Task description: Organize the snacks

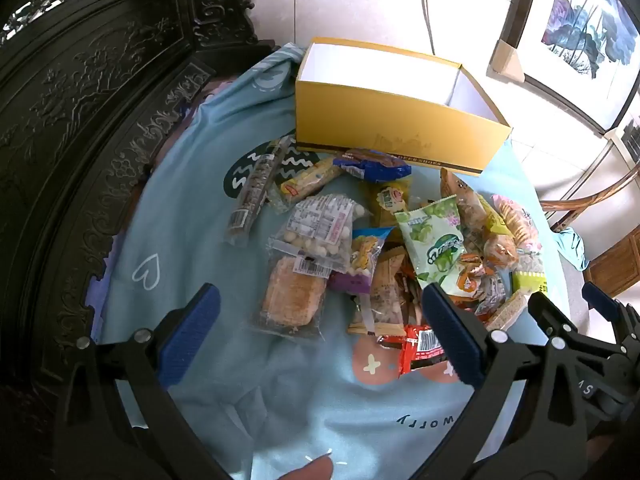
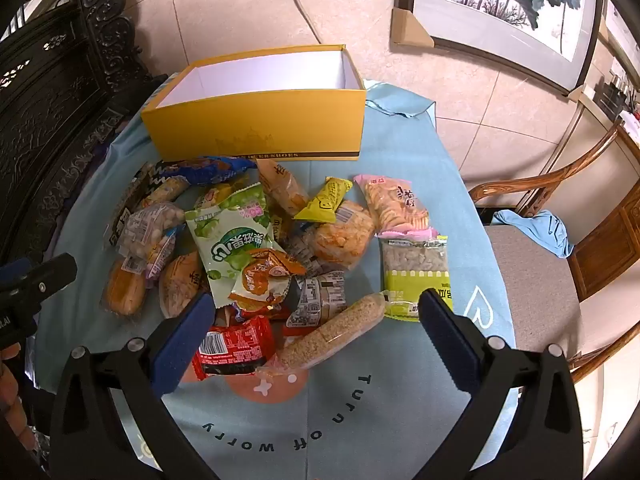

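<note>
A pile of wrapped snacks lies on a light blue tablecloth (image 1: pixel 192 240), in front of an open yellow box (image 1: pixel 392 128) that shows no contents; the box also shows in the right wrist view (image 2: pixel 256 124). My left gripper (image 1: pixel 320 332) is open and empty, hovering over the near left of the pile, by a clear pack of golden cakes (image 1: pixel 292 300) and a red packet (image 1: pixel 420 348). My right gripper (image 2: pixel 316 332) is open and empty above the red packet (image 2: pixel 236 348) and a long sesame stick (image 2: pixel 332 332). A green packet (image 2: pixel 232 236) lies mid-pile.
Dark carved wooden furniture (image 1: pixel 80 140) stands close on the left. A wooden chair (image 2: pixel 560 248) with a blue cloth on its seat stands at the right. Framed pictures (image 2: pixel 504 4) lean on the tiled floor behind. The right gripper shows at the left view's right edge (image 1: pixel 576 332).
</note>
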`<state>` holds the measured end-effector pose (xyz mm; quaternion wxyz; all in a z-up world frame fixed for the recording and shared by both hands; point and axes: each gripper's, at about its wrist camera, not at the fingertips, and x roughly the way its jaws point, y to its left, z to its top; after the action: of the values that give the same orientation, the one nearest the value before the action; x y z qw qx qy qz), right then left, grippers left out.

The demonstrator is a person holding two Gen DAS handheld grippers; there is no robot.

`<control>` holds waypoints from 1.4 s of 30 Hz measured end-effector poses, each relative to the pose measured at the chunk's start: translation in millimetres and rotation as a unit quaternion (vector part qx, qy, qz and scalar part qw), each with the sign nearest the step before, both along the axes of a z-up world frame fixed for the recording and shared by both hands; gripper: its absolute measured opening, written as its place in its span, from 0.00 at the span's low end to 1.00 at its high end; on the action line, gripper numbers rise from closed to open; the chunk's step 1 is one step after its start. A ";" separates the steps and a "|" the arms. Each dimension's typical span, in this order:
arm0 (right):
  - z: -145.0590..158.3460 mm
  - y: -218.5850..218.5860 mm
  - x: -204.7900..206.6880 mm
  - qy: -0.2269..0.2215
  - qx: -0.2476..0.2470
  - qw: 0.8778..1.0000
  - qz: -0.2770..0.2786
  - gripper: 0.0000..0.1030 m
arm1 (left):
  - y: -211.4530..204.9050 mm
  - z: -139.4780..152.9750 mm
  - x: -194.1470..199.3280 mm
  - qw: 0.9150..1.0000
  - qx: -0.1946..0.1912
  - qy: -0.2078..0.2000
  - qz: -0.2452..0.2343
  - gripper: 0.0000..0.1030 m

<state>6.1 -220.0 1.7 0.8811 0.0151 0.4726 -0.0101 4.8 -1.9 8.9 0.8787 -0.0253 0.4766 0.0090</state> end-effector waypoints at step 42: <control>-2.2 -5.3 -1.2 0.002 0.001 1.000 -0.003 0.99 | -1.5 -2.7 4.7 1.000 -0.002 0.004 -0.003 0.98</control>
<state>4.9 -225.4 -0.5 0.8802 0.0174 0.4742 -0.0119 9.5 -3.4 6.3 0.8768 -0.0251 0.4802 0.0057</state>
